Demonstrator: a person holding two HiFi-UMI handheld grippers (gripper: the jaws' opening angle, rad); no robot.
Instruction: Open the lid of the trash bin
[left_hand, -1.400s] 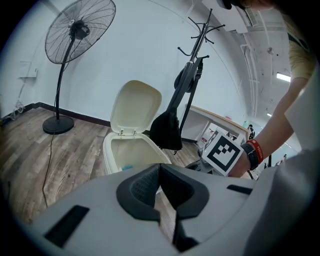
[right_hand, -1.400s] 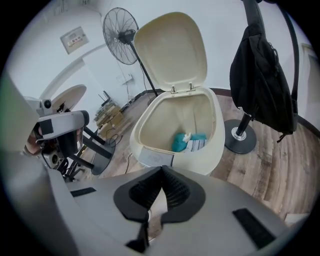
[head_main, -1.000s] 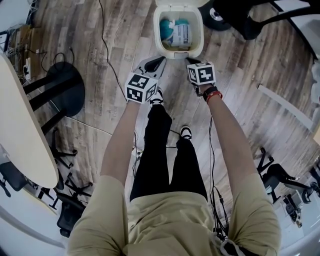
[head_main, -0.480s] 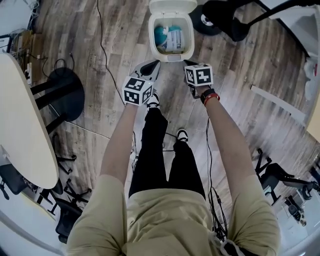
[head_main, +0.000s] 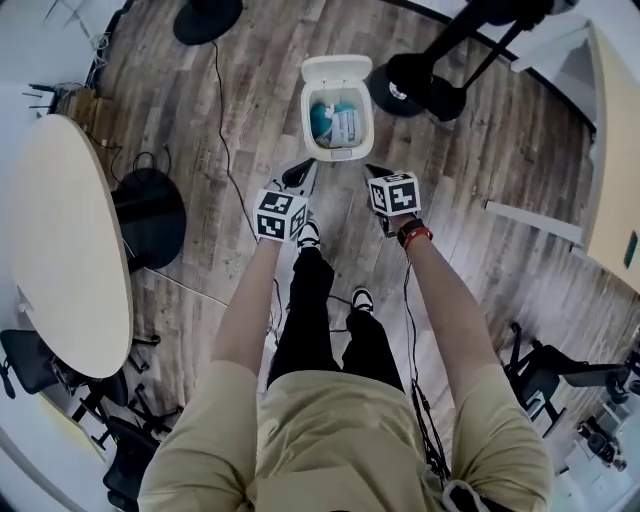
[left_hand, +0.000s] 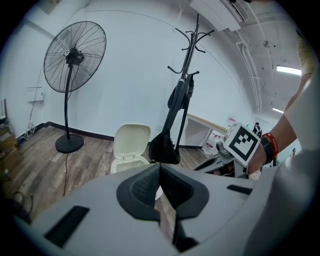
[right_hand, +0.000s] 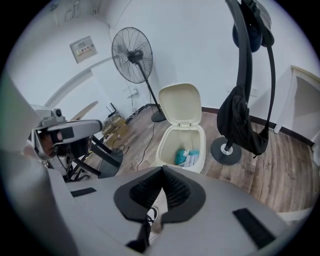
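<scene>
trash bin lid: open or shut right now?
Open. The cream plastic trash bin has its hinged lid tipped back upright; teal and white rubbish shows inside.

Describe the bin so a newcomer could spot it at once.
On the wood floor, find the coat rack's round black base. Right beside it stands the bin: the only cream tub, lid tipped up, blue and white rubbish inside.

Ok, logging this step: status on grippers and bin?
Left gripper, right gripper shut, empty. Trash bin lid up, trash inside. Coat stand base beside bin.
</scene>
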